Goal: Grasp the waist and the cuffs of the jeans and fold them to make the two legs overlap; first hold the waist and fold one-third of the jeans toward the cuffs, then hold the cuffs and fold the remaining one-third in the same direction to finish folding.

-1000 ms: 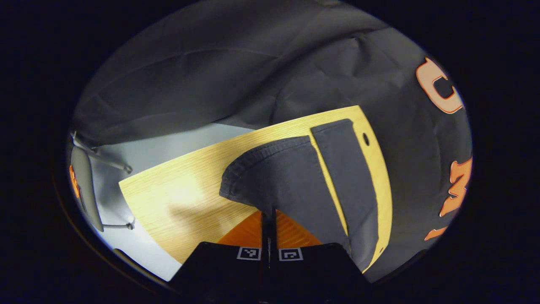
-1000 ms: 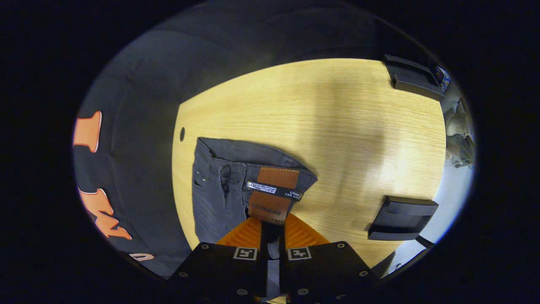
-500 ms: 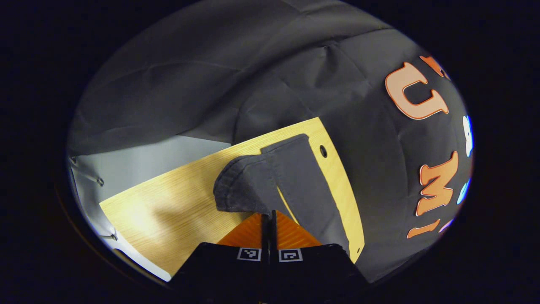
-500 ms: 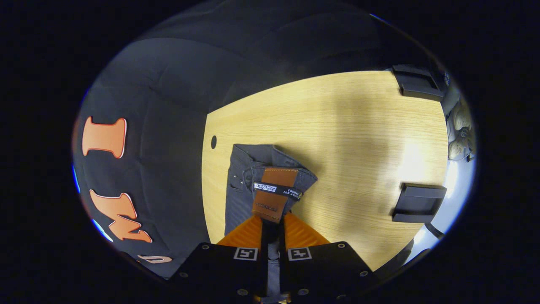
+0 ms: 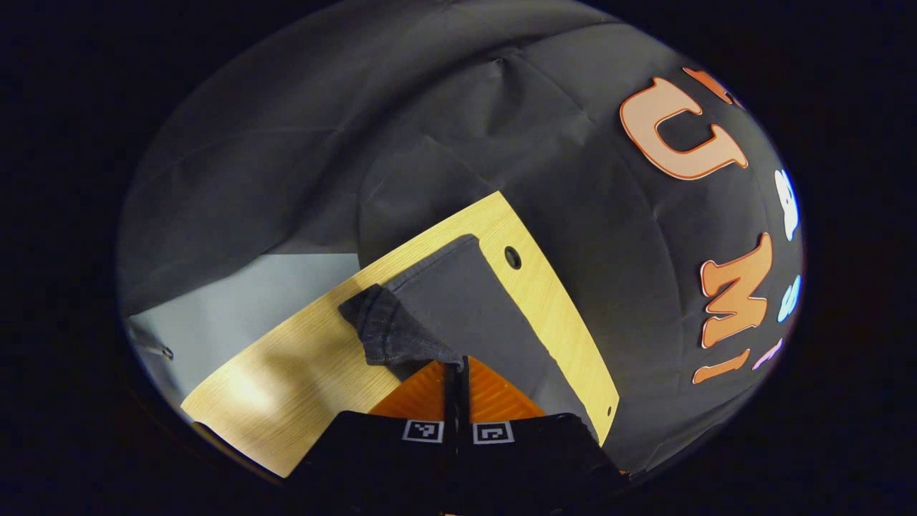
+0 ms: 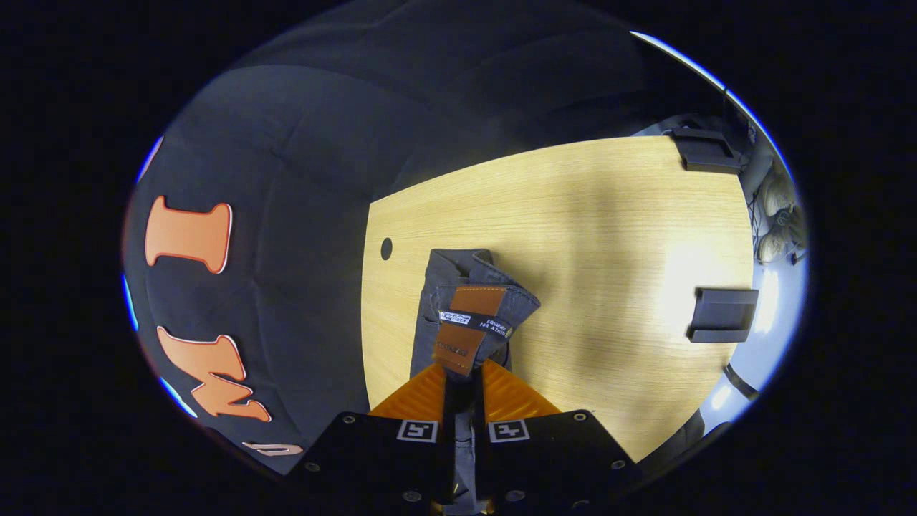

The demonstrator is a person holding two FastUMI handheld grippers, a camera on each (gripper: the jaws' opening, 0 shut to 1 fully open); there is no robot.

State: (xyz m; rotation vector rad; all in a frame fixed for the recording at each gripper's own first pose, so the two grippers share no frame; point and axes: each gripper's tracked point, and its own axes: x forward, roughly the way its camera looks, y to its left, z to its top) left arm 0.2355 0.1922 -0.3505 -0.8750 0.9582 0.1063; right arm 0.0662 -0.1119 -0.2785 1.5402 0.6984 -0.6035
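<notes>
- Over the worktop's (image 5: 286, 401) left end, the left gripper (image 5: 455, 373) is pinching one cuff (image 5: 387, 337) of the jeans (image 5: 473, 315); its fingers are closed right down, with only the thin hem between them.
- That cuff is hanging crumpled above the other leg (image 5: 466, 301), which is lying flat along the worktop's far edge, its end just beside the round hole (image 5: 512, 256) near the far corner.
- To my eye the bite is shallow, only a corner of the hem. If the carried leg is drawing taut, the cuff could slip out and drop short of the lower leg.
- At the other end, the right gripper (image 6: 458, 380) is clamping the waist (image 6: 473, 301) beside the brown leather patch (image 6: 466, 322), its fingers closed on thick bunched denim.
- From there the waist is rising off the worktop's near edge, while the rest of the jeans is trailing back toward the far edge and the same hole (image 6: 386, 249).
- Because the waistband is bulky, I judge the grip may be catching only some layers, so the front panel could sag and leave a crooked fold line.
- If one hand is running ahead of the other, the top leg could land skewed across the lower one.
- Farther right, two dark trays (image 6: 720, 315) are sitting along the worktop's right edge, well apart from the denim; a wide swing of the waist could still brush the nearer one.
</notes>
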